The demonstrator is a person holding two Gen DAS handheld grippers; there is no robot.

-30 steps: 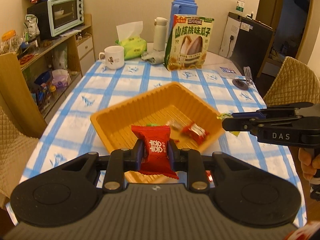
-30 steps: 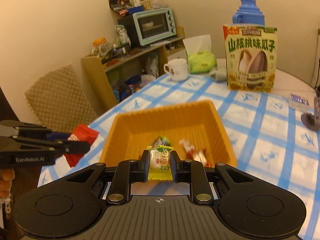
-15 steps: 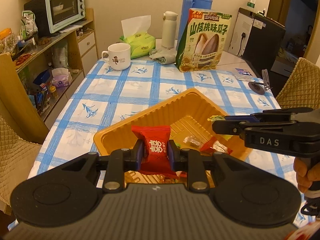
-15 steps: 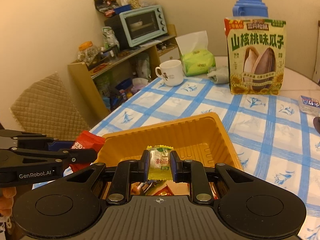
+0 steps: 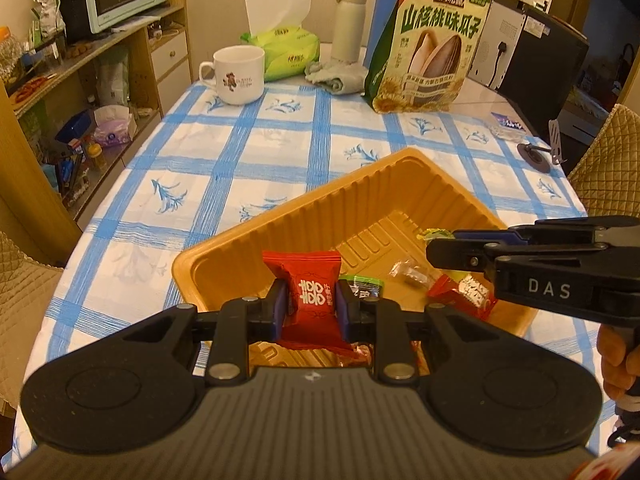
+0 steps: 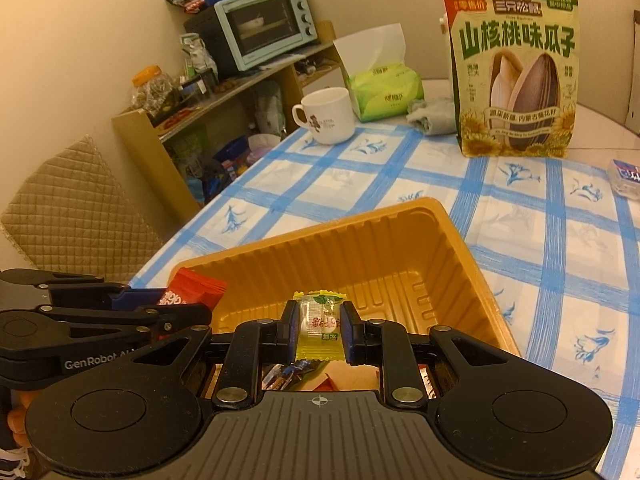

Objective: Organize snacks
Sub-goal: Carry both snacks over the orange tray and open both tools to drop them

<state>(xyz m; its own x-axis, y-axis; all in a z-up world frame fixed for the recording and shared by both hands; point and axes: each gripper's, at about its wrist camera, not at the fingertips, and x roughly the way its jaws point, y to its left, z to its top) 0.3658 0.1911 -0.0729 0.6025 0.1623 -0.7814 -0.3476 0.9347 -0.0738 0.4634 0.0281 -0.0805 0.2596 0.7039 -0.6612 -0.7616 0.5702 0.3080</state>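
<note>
An orange plastic tray (image 5: 304, 216) (image 6: 460, 248) lies on the blue-checked tablecloth. My left gripper (image 5: 310, 306) is shut on a red snack packet (image 5: 310, 280) above the tray's near left part. My right gripper (image 6: 320, 330) is shut on a yellow-and-clear candy packet (image 6: 320, 320) over the tray's near side. Each gripper shows in the other's view: the right one (image 5: 436, 254) at the right, the left one (image 6: 200, 314) at the left with the red packet (image 6: 192, 290). Several wrapped snacks (image 5: 460, 288) lie on the tray floor.
A large sunflower-seed bag (image 5: 430, 46) (image 6: 516, 76), a white mug (image 5: 238, 76) (image 6: 328, 116), a green tissue pack (image 5: 288, 46), a white flask (image 5: 350, 24) and a grey cloth stand at the far end. A shelf with a toaster oven (image 6: 264, 26) lines the left wall. Quilted chairs flank the table.
Both grippers have moved forward and down with their packets still gripped. They now hang over the tray's near part, and the tray and far objects look closer.
</note>
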